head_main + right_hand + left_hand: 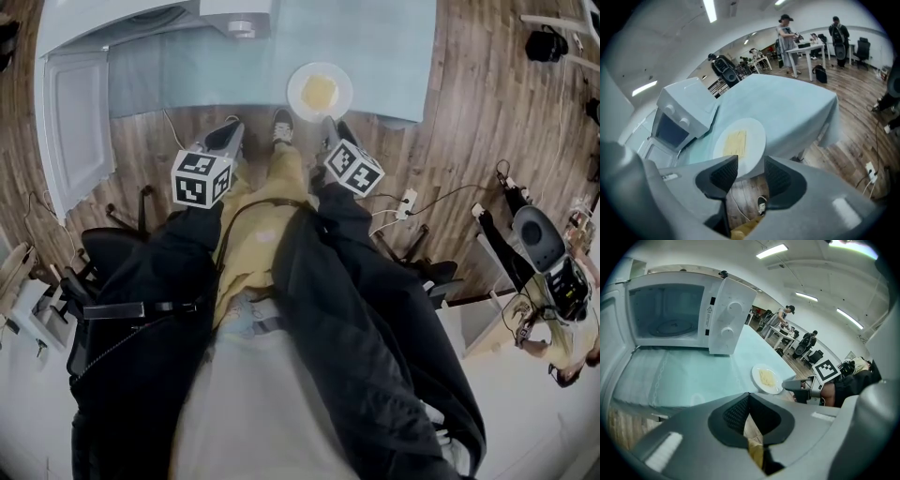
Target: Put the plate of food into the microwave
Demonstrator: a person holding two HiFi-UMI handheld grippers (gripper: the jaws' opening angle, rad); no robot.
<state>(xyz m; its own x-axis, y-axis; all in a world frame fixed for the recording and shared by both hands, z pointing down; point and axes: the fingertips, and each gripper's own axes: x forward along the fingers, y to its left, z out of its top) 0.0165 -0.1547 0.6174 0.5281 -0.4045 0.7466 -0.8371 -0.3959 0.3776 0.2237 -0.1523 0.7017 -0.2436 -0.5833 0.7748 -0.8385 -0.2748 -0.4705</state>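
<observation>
A white plate point(320, 91) with yellow food lies at the near edge of the table with the light blue cloth point(394, 56). The white microwave point(670, 317) stands on the table's left part with its door point(80, 122) swung wide open and its chamber empty. My right gripper point(751, 164) is open, and its fingertips stand just short of the plate's point(740, 143) near rim with nothing between them. My left gripper point(749, 399) is shut and empty, held off the table's edge, to the left of the plate point(766, 379). In the head view both grippers hover in front of the table, left gripper point(232, 131), right gripper point(330, 127).
Below the grippers are wooden floor point(487, 103), a shoe point(282, 127) and my legs. Office chairs point(103, 253) stand at the left, and cables with a power strip point(405, 202) lie at the right. People stand at desks point(801, 47) far behind the table.
</observation>
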